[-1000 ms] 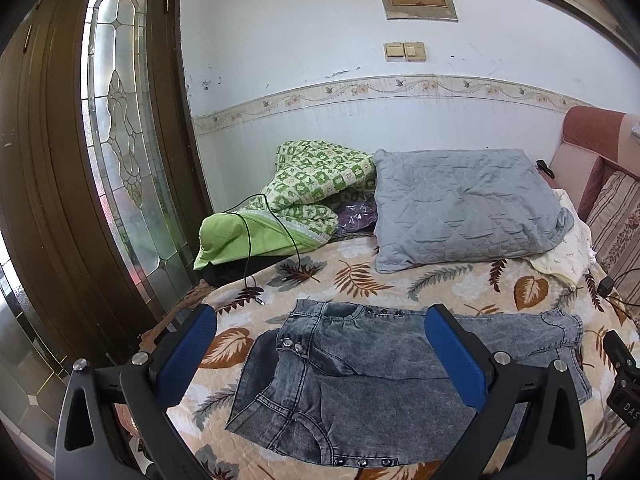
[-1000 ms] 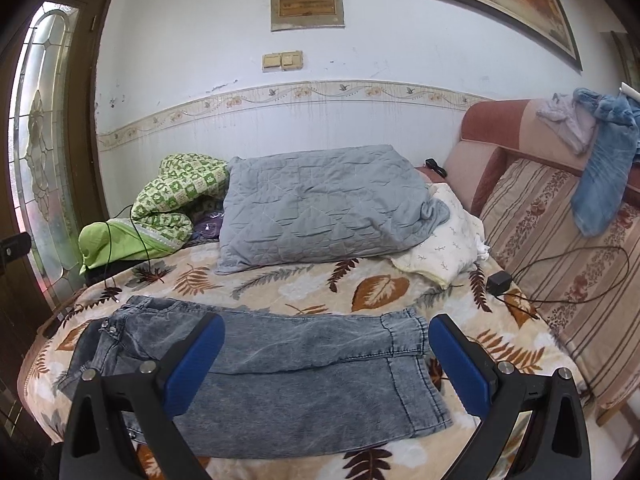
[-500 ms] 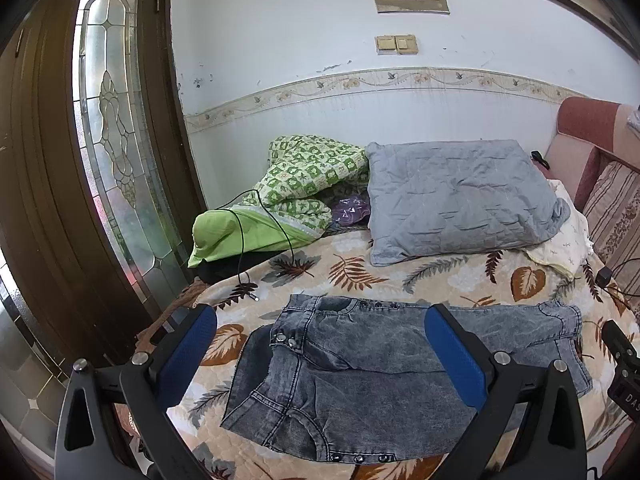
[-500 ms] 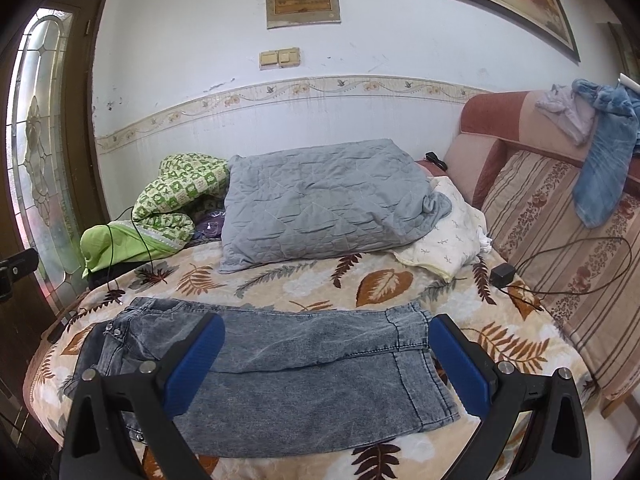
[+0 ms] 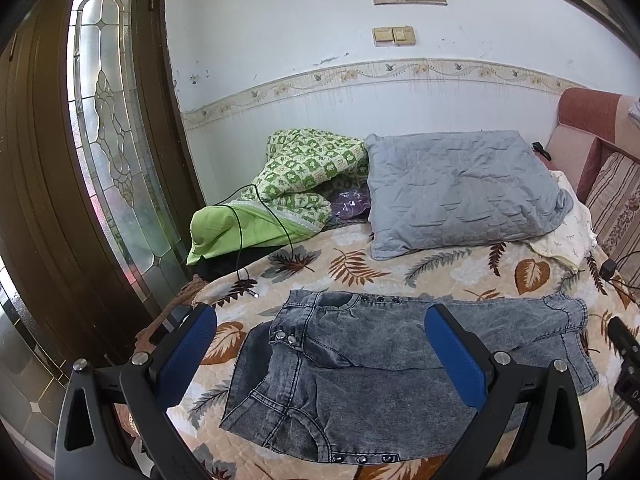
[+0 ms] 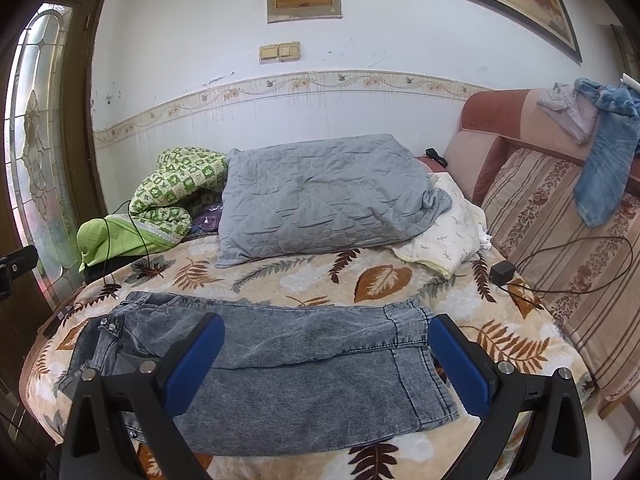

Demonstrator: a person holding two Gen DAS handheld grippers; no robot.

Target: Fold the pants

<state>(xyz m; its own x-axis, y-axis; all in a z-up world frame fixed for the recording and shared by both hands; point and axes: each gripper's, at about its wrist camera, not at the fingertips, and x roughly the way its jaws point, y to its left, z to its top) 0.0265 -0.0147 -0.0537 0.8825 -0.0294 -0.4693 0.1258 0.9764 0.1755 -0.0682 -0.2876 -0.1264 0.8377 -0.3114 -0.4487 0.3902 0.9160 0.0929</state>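
Note:
Grey washed-denim pants [image 5: 384, 364] lie flat on the leaf-patterned bedspread [image 5: 432, 276], waist at the left, leg ends at the right, one leg laid partly over the other. They also show in the right wrist view [image 6: 292, 360]. My left gripper [image 5: 320, 356] is open and empty, held above the waist end. My right gripper [image 6: 326, 364] is open and empty, held above the leg end. Neither touches the pants.
A grey quilted pillow [image 6: 320, 196], a green checked blanket [image 5: 296, 188] and a cream cloth [image 6: 444, 236] lie behind the pants. A black cable [image 5: 240, 236] trails at the left. A charger with cord [image 6: 504, 270] lies by the striped sofa back [image 6: 568, 248]. A glass door [image 5: 112, 152] stands left.
Both grippers have drawn back and up from the pants, still open. The pants have not moved.

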